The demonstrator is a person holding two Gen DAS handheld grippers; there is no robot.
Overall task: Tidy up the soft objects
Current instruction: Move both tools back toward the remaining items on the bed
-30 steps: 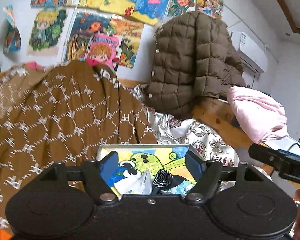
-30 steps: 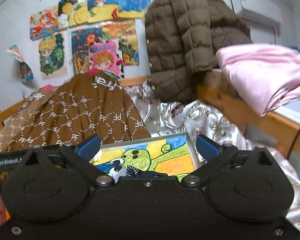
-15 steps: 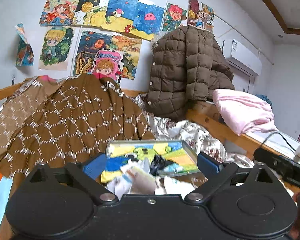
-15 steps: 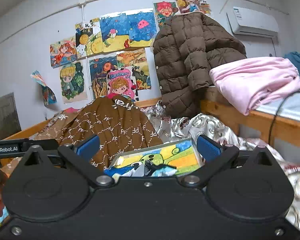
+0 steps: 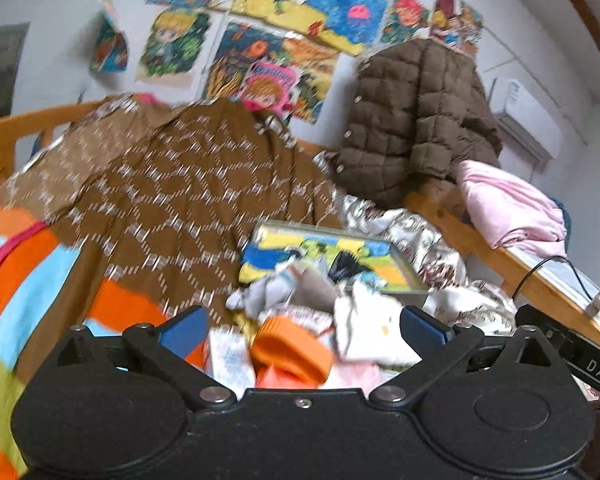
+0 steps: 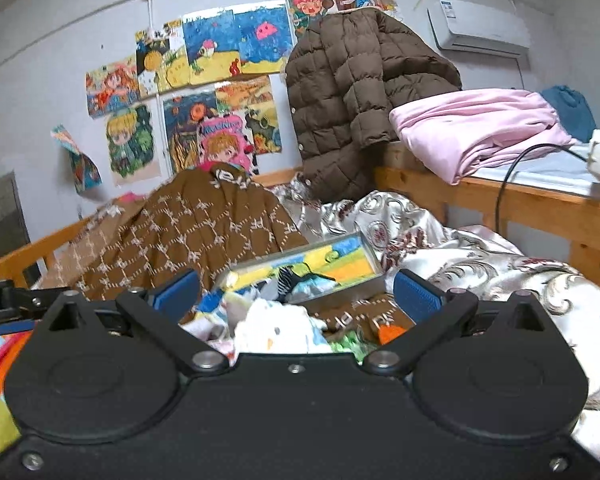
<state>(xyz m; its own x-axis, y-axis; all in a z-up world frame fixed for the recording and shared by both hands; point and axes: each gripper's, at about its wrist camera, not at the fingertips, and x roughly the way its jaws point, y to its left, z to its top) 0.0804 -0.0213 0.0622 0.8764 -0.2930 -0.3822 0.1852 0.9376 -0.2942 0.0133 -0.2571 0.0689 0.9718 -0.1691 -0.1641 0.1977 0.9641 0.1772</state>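
- Two tongs are in your hands, both aimed across the bed at the wall of drawings.
- Your left tongs (image 5: pixel 302 328) have just been opening and now stand fully spread; the blue pads press on nothing.
- Between and beyond the left pads lies a blurred heap of small soft items (image 5: pixel 300 312), with an orange ribbed cuff (image 5: pixel 290 350) nearest the tongs.
- Your right tongs (image 6: pixel 298 290) are spread wide too, and hold nothing.
- From the right wrist view, a white printed piece (image 6: pixel 276 326) of that heap lies low between the pads.
- Just behind the heap sits a shallow tray (image 6: pixel 332 296) with a colourful painted base; a striped black-and-white item (image 6: pixel 286 276) lies inside it.
- Left of the tray, a brown patterned garment (image 5: pixel 172 200) is draped over the bed.
- Behind it, a brown quilted jacket (image 6: pixel 356 92) hangs beside a folded pink cloth (image 6: pixel 480 128).
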